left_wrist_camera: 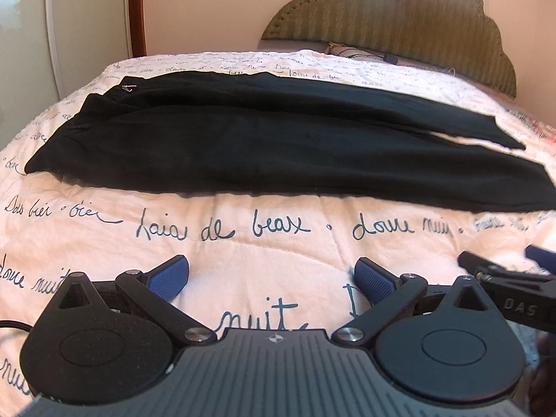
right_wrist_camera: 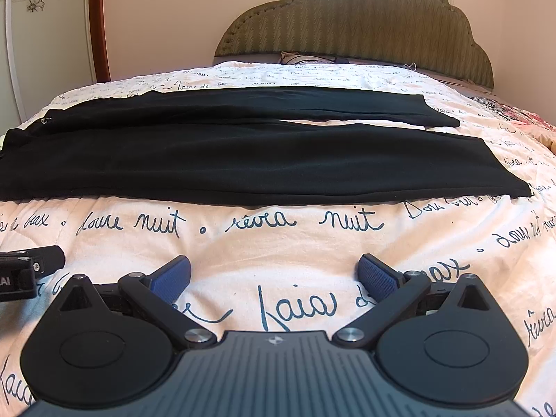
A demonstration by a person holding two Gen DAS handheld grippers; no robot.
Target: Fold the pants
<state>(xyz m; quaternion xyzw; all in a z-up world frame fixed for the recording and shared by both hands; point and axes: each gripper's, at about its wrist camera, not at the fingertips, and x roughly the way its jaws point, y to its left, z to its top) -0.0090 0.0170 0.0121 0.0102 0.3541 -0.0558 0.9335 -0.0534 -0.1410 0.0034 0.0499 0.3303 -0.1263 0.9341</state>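
Black pants (left_wrist_camera: 264, 142) (right_wrist_camera: 243, 153) lie flat across the bed, waist to the left, both legs stretched to the right with a thin gap between them near the hems. My left gripper (left_wrist_camera: 271, 276) hovers open over the bedspread, in front of the pants' near edge, nothing between its blue pads. My right gripper (right_wrist_camera: 274, 274) is open too, likewise short of the near leg and holding nothing. Each gripper shows at the edge of the other's view: the right gripper (left_wrist_camera: 514, 278) and the left gripper (right_wrist_camera: 24, 271), neither one's jaws visible there.
The bed carries a cream bedspread (left_wrist_camera: 243, 239) (right_wrist_camera: 278, 239) printed with dark script. A green scalloped headboard (left_wrist_camera: 399, 17) (right_wrist_camera: 354, 21) and a small cushion (right_wrist_camera: 302, 57) stand behind the pants. A wooden door frame (right_wrist_camera: 99, 24) is at the far left.
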